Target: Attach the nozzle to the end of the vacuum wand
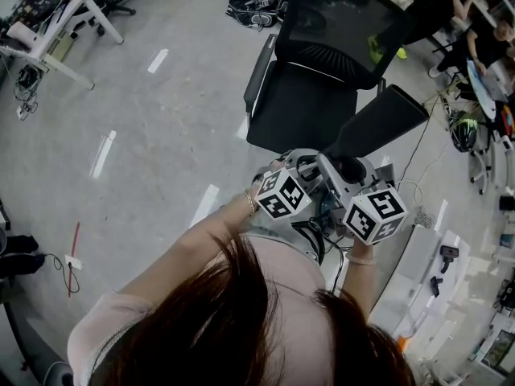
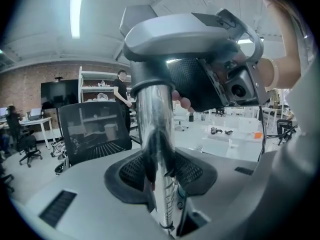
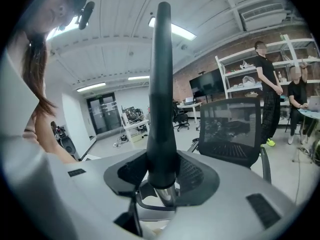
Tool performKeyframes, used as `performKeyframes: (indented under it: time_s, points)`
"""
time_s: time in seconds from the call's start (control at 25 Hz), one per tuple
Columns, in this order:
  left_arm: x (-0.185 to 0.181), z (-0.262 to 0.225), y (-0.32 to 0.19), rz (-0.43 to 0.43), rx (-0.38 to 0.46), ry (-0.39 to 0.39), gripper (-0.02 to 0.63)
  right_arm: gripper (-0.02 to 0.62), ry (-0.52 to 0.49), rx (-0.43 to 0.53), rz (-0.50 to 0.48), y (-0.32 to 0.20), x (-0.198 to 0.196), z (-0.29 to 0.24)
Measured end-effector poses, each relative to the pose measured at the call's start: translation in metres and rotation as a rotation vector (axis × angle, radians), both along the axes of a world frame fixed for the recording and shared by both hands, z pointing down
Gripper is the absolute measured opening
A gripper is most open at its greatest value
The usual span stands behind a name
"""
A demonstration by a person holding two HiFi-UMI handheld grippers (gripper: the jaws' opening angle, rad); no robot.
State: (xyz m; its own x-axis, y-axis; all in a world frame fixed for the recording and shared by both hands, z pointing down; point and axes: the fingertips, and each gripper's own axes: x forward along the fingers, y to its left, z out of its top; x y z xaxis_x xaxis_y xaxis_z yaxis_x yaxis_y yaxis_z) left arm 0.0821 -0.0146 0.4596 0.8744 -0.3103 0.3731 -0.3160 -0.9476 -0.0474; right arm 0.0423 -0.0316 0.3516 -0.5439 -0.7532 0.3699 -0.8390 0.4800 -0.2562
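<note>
Workshop floor (image 1: 153,127), office chair (image 1: 314,79) ahead. Left hand-held gripper (image 2: 160,176) is clamped on the chrome vacuum wand (image 2: 155,119). Right hand-held gripper (image 3: 162,176) is clamped on the black nozzle (image 3: 162,84), its collar meeting the wand end right at the jaws. Looks like the seating step. Next: push both together coaxially, no tilt.

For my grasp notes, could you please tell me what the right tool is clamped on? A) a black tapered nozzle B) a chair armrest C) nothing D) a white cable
A: in the right gripper view, the right tool grips the black tapered nozzle.
</note>
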Motion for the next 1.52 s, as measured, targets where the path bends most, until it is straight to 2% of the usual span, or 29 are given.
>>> performKeyframes:
  time_s: [0.36,0.68,0.88,1.24,1.52]
  points:
    - [0.0,0.0,-0.003,-0.016,0.004,-0.015,0.146,0.179,-0.021,0.014,0.119,-0.003,0.004,-0.001]
    - [-0.002,-0.002,-0.003,-0.012,-0.001,0.004,0.146,0.181,-0.105,-0.051,0.024,0.002,0.001,0.0]
    - [-0.001,-0.001,-0.003,-0.017,-0.002,0.006,0.146,0.181,-0.056,-0.029,0.017,0.003,0.003,0.0]
    - [-0.003,0.001,-0.005,-0.048,0.004,-0.013,0.146,0.179,-0.044,0.002,0.124,0.002,0.002,0.002]
    - [-0.011,-0.002,0.0,-0.027,0.002,-0.004,0.146,0.179,-0.064,0.001,0.125,0.007,-0.006,-0.001]
